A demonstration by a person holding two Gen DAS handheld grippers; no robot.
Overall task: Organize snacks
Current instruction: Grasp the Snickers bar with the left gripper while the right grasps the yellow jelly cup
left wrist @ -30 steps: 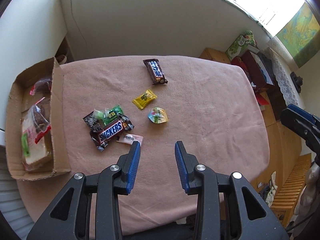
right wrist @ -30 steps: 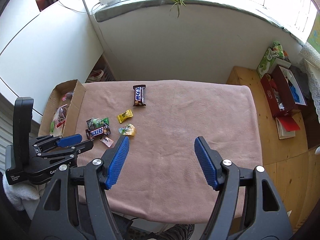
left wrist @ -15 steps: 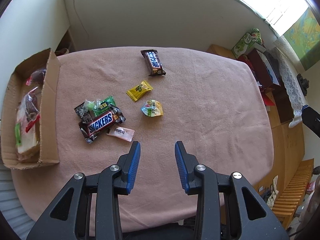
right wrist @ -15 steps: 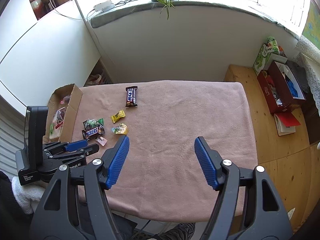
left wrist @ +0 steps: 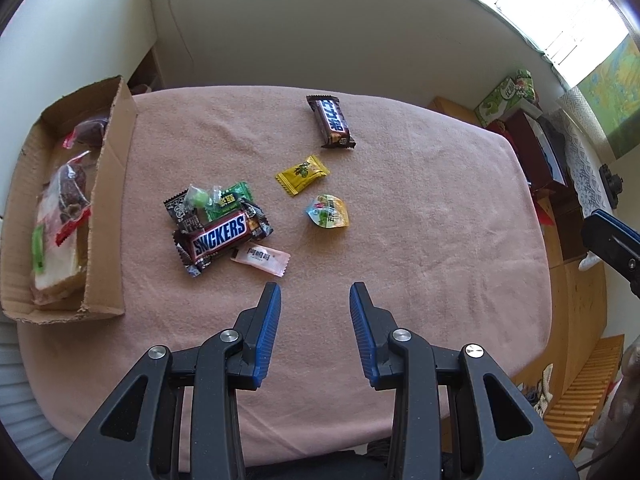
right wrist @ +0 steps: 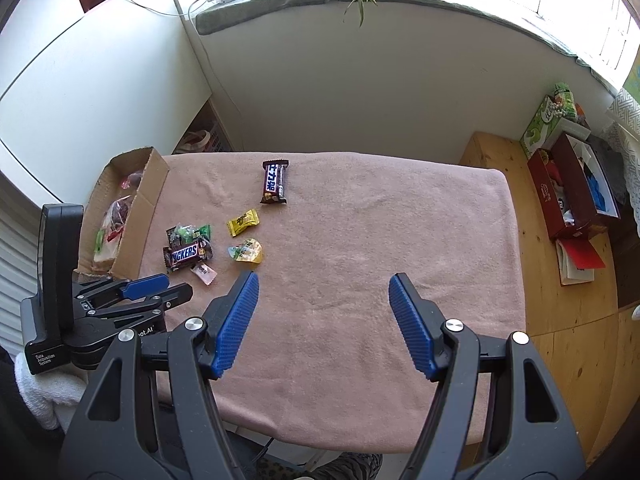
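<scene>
You are holding both the left gripper and the right gripper empty, jaws apart, while the brown rectangular Snickers bar is lying flat, long axis slanting up-right.

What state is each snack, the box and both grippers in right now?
left gripper: open, empty, above the cloth.
right gripper: open wide, empty.
cardboard box: open-topped, bagged bread inside.
Snickers bar: sealed, atop a small pile of wrappers.
second chocolate bar: sealed, lying alone.
yellow candy: wrapped, lying alone.
jelly cup: sealed, lying alone.
pink sachet: flat, beside the Snickers bar.
</scene>
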